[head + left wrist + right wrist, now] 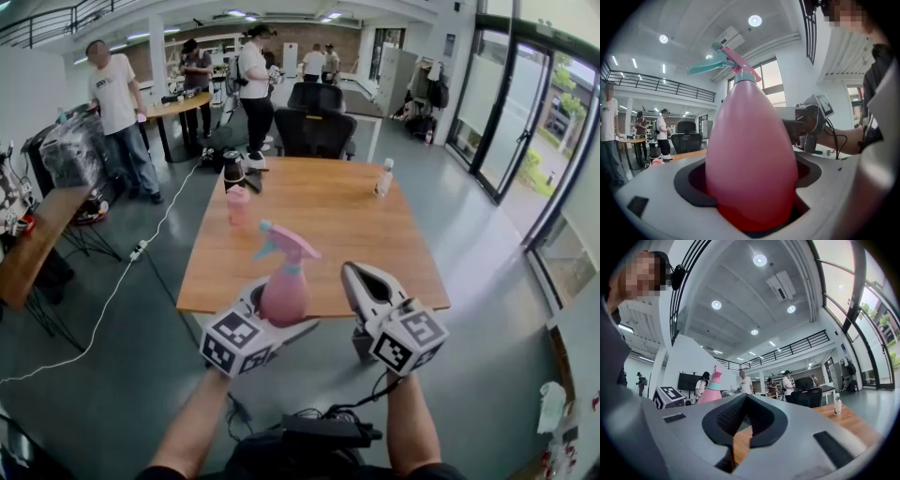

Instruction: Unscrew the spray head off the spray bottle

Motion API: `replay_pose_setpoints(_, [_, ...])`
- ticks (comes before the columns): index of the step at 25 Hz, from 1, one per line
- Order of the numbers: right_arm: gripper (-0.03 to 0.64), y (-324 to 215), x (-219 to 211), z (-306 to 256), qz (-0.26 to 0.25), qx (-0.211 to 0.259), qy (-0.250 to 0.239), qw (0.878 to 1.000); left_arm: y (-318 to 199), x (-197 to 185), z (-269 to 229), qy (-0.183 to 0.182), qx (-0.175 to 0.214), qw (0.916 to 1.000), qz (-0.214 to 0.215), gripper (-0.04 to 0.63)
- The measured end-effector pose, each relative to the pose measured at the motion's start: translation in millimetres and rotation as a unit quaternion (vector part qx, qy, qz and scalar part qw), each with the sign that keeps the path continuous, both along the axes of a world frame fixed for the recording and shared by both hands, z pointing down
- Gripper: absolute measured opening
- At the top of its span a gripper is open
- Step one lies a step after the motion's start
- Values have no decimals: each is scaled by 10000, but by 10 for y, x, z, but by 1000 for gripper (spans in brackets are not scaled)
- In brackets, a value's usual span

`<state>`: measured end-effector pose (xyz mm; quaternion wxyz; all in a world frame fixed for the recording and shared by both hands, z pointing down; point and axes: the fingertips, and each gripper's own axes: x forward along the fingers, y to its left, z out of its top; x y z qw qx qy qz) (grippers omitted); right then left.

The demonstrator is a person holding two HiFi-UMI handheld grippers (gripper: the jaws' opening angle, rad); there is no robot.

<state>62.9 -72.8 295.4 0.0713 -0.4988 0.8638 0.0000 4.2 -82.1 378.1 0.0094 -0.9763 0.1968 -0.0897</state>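
Observation:
My left gripper (278,312) is shut on the body of a pink spray bottle (285,292) and holds it upright over the near edge of the wooden table (323,220). Its pink and teal spray head (284,244) sits on the neck, nozzle pointing left. In the left gripper view the bottle (750,159) fills the space between the jaws, with the spray head (726,61) on top. My right gripper (355,273) hovers just right of the bottle, apart from it, jaws shut with nothing in them. From the right gripper view (746,398) the bottle (712,386) shows small at the left.
On the table stand a pink cup (238,203), a dark object (234,172) at the far left corner and a clear bottle (383,177) at the far right. A black office chair (315,122) is behind the table. Several people stand at the back; a cable (131,267) crosses the floor.

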Motion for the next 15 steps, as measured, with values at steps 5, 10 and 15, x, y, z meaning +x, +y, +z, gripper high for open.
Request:
replay_pose_setpoints(5, [9, -30, -26, -14, 39, -5, 47, 10000, -41, -4, -7, 13, -5, 10000, 53, 462])
replay_pose_setpoints(10, [9, -68, -66, -13, 66, -28, 61, 10000, -65, -37, -11, 6, -17, 10000, 95, 462])
replay_pose_setpoints(15, [9, -87, -112, -47, 60, -14, 72, 10000, -100, -87, -12, -40, -33, 10000, 78, 463])
